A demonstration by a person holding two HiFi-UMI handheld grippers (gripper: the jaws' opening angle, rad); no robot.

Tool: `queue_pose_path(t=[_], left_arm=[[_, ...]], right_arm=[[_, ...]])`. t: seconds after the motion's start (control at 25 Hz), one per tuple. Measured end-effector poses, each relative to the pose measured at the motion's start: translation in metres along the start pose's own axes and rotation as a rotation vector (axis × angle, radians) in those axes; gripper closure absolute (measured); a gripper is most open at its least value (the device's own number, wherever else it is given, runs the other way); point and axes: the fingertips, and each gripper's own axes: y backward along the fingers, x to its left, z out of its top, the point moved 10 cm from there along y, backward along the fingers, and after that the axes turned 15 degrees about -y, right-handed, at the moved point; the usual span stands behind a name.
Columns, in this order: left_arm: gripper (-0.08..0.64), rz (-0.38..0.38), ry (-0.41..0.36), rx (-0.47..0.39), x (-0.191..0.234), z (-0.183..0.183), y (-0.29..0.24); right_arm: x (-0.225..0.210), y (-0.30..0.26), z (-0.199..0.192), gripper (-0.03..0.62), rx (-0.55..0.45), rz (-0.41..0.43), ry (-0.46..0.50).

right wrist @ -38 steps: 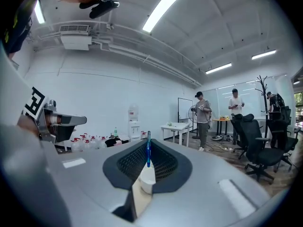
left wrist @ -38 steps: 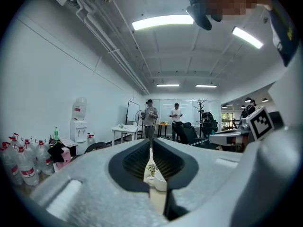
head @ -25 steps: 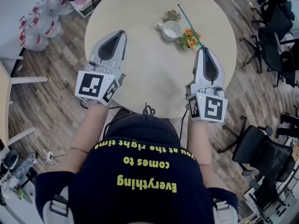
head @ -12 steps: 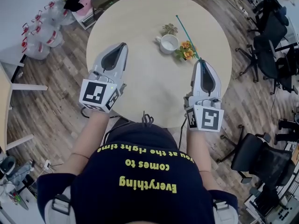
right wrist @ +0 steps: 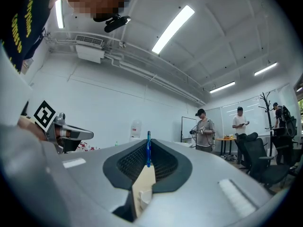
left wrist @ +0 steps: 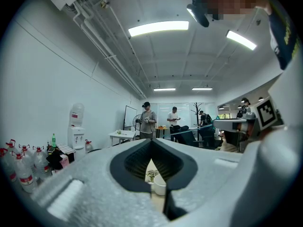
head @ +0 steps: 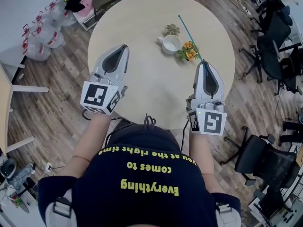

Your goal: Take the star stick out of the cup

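A white cup (head: 171, 44) stands on the round beige table (head: 142, 18), and it shows small through the jaws in the left gripper view (left wrist: 160, 185) and the right gripper view (right wrist: 144, 197). A thin teal stick (head: 190, 36) slants up and away to the right of the cup, outside it; no star shows on it. My right gripper (head: 205, 63) is shut on its near end, and the stick (right wrist: 148, 148) stands upright between the pads. My left gripper (head: 124, 47) hovers over the table's left side, shut and empty, jaws together (left wrist: 151, 142).
A small green plant (head: 172, 29) sits behind the cup and orange flowers (head: 189, 51) lie to its right, under the stick. Office chairs (head: 274, 27) stand right of the table, water bottles (head: 40, 34) at left. People stand far off in the room.
The head view has shifted slightly. Both grippers and the stick keep their places relative to the cup.
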Motion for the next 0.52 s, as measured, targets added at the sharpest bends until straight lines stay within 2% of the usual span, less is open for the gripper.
queue_pose_path(t=[0.52], left_arm=[[0.557,-0.012,0.004,0.0,0.0004,-0.0019,-0.0017]], right_arm=[[-0.0032,0.0006,-0.0057,0.563,0.022,-0.018,-0.008]])
